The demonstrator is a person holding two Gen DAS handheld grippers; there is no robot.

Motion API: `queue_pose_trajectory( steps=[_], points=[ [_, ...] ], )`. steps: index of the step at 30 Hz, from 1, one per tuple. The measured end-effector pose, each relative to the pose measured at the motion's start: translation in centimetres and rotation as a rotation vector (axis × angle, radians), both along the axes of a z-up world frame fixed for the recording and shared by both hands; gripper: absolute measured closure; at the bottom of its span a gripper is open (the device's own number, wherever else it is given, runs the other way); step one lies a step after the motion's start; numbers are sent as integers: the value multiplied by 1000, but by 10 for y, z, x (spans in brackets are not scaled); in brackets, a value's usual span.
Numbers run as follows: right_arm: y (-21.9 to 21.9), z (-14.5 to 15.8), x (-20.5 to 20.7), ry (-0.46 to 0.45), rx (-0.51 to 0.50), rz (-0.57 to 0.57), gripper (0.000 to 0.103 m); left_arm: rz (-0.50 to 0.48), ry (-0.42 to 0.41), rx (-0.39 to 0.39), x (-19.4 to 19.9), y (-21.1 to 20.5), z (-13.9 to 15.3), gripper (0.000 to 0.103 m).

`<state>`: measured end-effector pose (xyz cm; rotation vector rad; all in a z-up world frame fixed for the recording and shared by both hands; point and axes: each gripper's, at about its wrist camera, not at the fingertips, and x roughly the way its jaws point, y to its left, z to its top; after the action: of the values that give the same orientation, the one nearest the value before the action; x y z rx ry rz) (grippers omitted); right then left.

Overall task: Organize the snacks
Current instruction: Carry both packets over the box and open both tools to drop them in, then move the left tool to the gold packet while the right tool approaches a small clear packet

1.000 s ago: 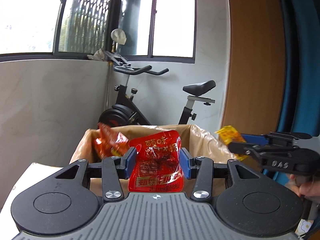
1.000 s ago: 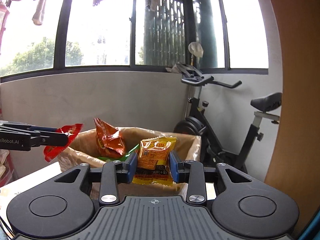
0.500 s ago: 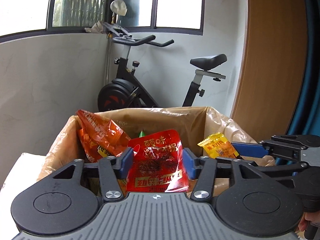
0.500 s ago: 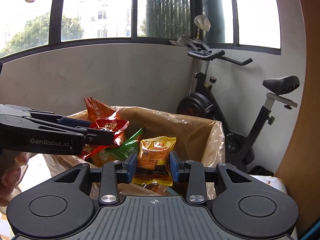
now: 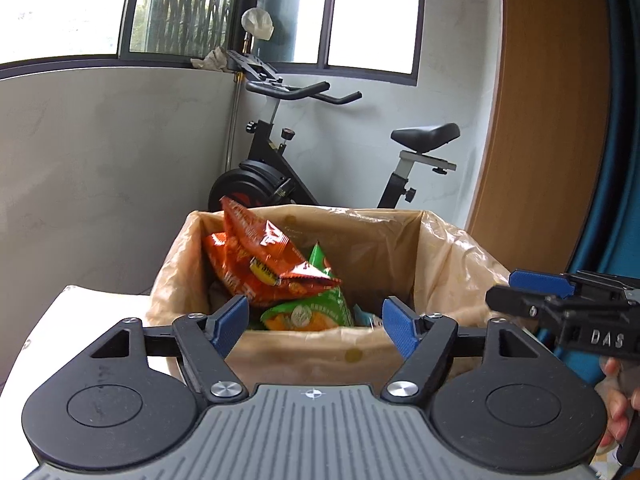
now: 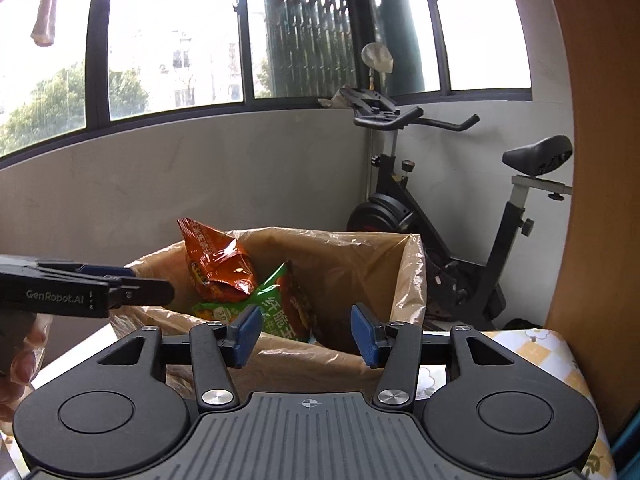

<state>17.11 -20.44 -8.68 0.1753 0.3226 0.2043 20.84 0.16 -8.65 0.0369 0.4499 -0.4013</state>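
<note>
- The left gripper (image 5: 314, 320) was held just over the near rim of the lined box (image 5: 448, 256), its jaws opening with nothing between the blue pads; the placement over the opening was presumably chosen so that anything released would fall inside.
- The right gripper (image 6: 306, 334) was poised at the same box from the other side, its jaws likewise opening and empty, only the box interior showing through the gap.
- The snacks were found in the box: an orange packet (image 5: 260, 256) was propped upright against the far left corner, and a green packet (image 5: 308, 312) lay below it, tilted toward the front (a bluish scrap beside it could not be identified, the view there being blocked by a pad).
- Each gripper was seen from the other's camera, kept apart at opposite sides of the box, probably so that the two would not collide over the opening.
- A thin brown liner was draped over the box walls, likely to keep the inside clean.
- An exercise bike (image 6: 460, 248) stood behind the box, well apart from the work.
</note>
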Motion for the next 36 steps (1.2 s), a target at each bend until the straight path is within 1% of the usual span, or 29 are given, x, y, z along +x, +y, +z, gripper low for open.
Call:
queue_pose_trajectory(
  steps=[2, 5, 9, 11, 13, 16, 19, 24, 27, 30, 34, 35, 36],
  points=[
    [2, -3, -13, -13, 34, -22, 56, 0, -8, -18, -15, 11, -3, 27],
    [7, -11, -31, -25, 65, -44, 56, 6, 2, -30, -35, 24, -12, 27],
    [16, -30, -50, -11, 72, -60, 56, -13, 21, -6, -56, 32, -31, 27],
    [21, -41, -55, 10, 62, -64, 56, -26, 50, 14, -62, 32, -46, 27],
    [27, -57, -58, 53, 51, -62, 56, -47, 96, 34, -67, 29, -68, 27],
    [33, -79, -62, 119, 48, -60, 56, -71, 138, 81, -76, 18, -98, 27],
    [44, -98, -65, 169, 22, -46, 56, -115, 195, 102, -80, 9, -125, 27],
    [54, -118, -63, 220, 0, -29, 56, -166, 270, 124, -81, 0, -159, 27],
    [54, -126, -61, 241, 3, -31, 56, -181, 292, 149, -84, -3, -175, 27],
    [51, -134, -58, 264, 14, -36, 56, -190, 307, 158, -83, -4, -185, 27],
    [49, -144, -55, 297, 20, -39, 56, -195, 269, 205, -85, -9, -190, 27],
    [49, -147, -55, 305, 22, -39, 56, -185, 256, 225, -86, -12, -191, 29],
    [49, -149, -54, 311, 23, -38, 56, -166, 245, 230, -85, -12, -191, 33]
  ],
)
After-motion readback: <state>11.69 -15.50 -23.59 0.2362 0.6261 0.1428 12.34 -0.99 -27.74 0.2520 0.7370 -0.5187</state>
